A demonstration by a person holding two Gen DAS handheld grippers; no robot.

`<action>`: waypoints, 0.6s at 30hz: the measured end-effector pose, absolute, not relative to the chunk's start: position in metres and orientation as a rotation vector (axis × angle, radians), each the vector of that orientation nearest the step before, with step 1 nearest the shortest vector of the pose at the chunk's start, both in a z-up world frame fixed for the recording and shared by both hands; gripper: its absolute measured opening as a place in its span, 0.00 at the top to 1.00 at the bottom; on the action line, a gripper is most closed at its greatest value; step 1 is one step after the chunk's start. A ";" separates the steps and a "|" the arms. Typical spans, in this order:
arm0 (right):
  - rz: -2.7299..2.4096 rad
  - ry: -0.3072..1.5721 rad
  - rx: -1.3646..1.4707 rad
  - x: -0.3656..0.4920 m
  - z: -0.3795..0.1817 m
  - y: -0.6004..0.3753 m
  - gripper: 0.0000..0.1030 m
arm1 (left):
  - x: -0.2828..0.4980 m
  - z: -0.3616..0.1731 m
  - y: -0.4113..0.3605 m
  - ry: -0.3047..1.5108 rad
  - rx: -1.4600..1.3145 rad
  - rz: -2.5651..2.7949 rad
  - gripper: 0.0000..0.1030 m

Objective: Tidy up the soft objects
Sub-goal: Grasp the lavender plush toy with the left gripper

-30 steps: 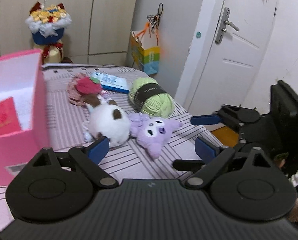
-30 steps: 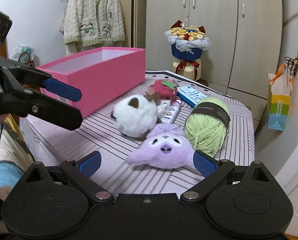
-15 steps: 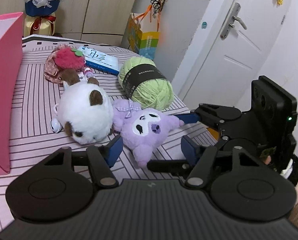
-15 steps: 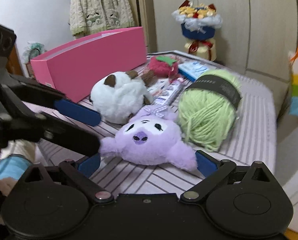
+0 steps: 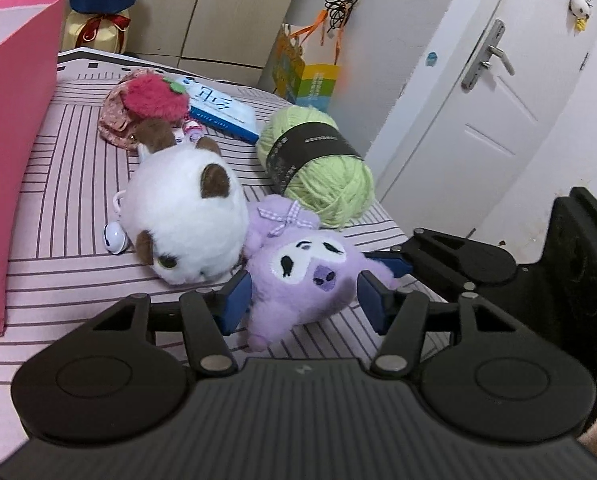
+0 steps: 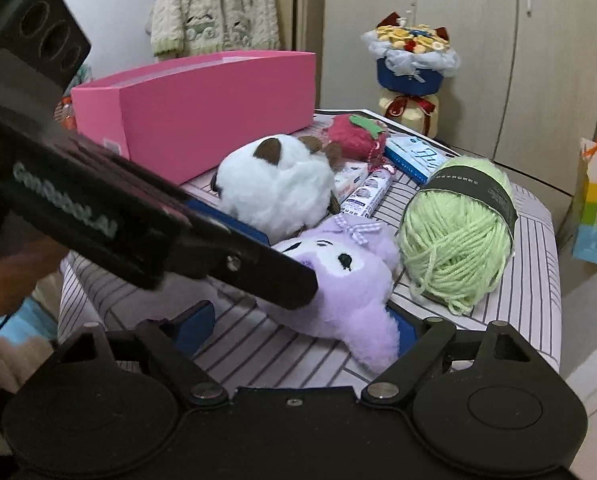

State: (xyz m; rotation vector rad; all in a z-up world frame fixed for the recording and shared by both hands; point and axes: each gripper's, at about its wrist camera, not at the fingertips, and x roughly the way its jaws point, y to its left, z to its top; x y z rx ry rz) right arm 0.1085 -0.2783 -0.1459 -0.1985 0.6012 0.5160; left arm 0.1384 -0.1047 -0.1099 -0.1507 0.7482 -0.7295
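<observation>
Two grippers over a pink-striped desk (image 5: pixel 70 184), largest item first: pink box (image 6: pixel 202 100) along the far left edge, open-topped, contents hidden. Next in size, green yarn ball (image 5: pixel 318 164), then white cat plush (image 5: pixel 186 216), then purple plush (image 5: pixel 298 276) at the near edge, touching the cat and just beside the yarn; smallest, red strawberry plush (image 5: pixel 154 96) behind the cat. Left gripper (image 5: pixel 304 300) closest to the job: blue fingers (image 5: pixel 234 300) spread apart on either side of the purple plush, not yet pressed in, body of the toy directly ahead between them, long axis running roughly along the fingers, face up. Right gripper (image 6: pixel 298 324) also released, wide apart, approaching the same toy from the opposite side, one finger by its lower limb. Likely next: left fingers clenching on the purple plush for a lift toward the box. Lower end of the toy cut off by the left gripper in the right wrist view; actual contact at the right gripper's fingers hard to make out.
</observation>
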 end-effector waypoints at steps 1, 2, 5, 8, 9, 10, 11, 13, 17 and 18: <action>0.506 0.601 -0.187 0.109 -0.146 -0.279 0.12 | 0.138 -0.111 -0.105 0.749 -0.151 -0.725 0.44; 0.496 0.596 -0.170 0.109 -0.147 -0.278 0.12 | 0.138 -0.113 -0.105 0.751 -0.156 -0.721 0.45; 0.462 0.579 -0.107 0.108 -0.151 -0.277 0.15 | 0.134 -0.114 -0.107 0.742 -0.146 -0.714 0.47; 0.417 0.551 -0.087 0.101 -0.154 -0.272 0.20 | 0.128 -0.114 -0.109 0.719 -0.114 -0.697 0.47; 0.402 0.544 -0.075 0.098 -0.155 -0.271 0.20 | 0.126 -0.114 -0.109 0.718 -0.110 -0.699 0.47; 0.393 0.539 -0.064 0.097 -0.156 -0.271 0.20 | 0.124 -0.113 -0.109 0.718 -0.105 -0.701 0.47; 0.383 0.535 -0.053 0.094 -0.157 -0.271 0.20 | 0.122 -0.112 -0.110 0.718 -0.096 -0.705 0.47; 0.364 0.538 -0.045 0.089 -0.156 -0.270 0.20 | 0.119 -0.111 -0.110 0.727 -0.083 -0.714 0.47; 0.345 0.561 -0.021 0.080 -0.153 -0.269 0.20 | 0.113 -0.108 -0.110 0.754 -0.072 -0.737 0.47; 0.343 0.568 -0.012 0.077 -0.152 -0.269 0.20 | 0.111 -0.106 -0.110 0.759 -0.067 -0.744 0.47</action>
